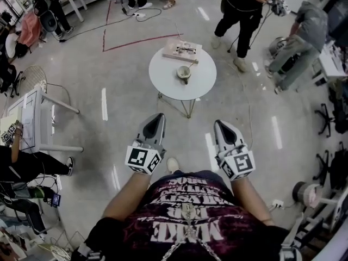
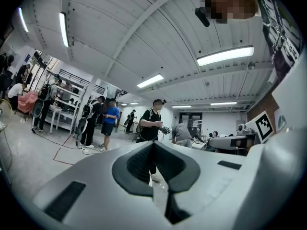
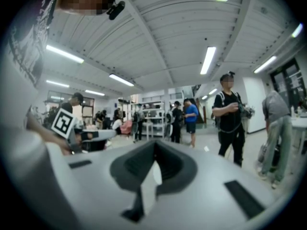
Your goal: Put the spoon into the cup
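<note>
Likely light, stiff and slippery, spoon [image 1: 191, 62] lies just beside cup [image 1: 184, 73], best pinched mid-handle; left hand-held gripper [image 1: 157, 117] and right hand-held gripper [image 1: 221, 124] sit closed, empty.

My spot: an open research lab

Polished concrete floor [image 1: 130, 91] marked with red tape [image 1: 140, 43], strip lights [image 2: 224, 55] on a ribbed ceiling, metal shelving [image 2: 64, 107] at the far left, and people wearing recording gear [image 1: 242, 7] (one stands just beyond the small round table [image 1: 163, 72]).
</note>
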Demonstrator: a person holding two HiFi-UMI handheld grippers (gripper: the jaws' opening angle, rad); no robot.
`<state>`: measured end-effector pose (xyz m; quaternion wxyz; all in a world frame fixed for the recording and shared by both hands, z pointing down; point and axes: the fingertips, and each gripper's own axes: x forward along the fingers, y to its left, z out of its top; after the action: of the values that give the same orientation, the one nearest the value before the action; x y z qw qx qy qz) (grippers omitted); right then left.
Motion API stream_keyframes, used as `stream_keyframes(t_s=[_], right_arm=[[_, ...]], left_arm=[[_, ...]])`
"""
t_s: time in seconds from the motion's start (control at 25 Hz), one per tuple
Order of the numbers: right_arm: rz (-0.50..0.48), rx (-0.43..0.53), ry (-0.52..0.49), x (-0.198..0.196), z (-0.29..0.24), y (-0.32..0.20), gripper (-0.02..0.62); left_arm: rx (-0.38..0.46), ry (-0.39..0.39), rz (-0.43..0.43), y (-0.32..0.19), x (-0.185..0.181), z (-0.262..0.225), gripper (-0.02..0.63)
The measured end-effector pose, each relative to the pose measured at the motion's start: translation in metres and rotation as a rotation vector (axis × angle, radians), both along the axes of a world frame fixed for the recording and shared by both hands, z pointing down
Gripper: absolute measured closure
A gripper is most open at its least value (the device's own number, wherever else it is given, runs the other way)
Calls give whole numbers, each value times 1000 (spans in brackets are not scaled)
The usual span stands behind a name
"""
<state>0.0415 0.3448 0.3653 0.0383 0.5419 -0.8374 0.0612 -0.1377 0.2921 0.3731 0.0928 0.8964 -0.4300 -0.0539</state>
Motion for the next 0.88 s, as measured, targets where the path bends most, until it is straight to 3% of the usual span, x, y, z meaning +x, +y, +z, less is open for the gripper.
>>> stream_keyframes(t_s=[0.48,0.88], right_arm=[[30,-19,36,-3,-1,-6,566],[2,-19,20,-2,3,-28,566]], left_arm=[[-14,33,23,-16,-4,6,577],[7,26,-25,-39,-12,2,577]])
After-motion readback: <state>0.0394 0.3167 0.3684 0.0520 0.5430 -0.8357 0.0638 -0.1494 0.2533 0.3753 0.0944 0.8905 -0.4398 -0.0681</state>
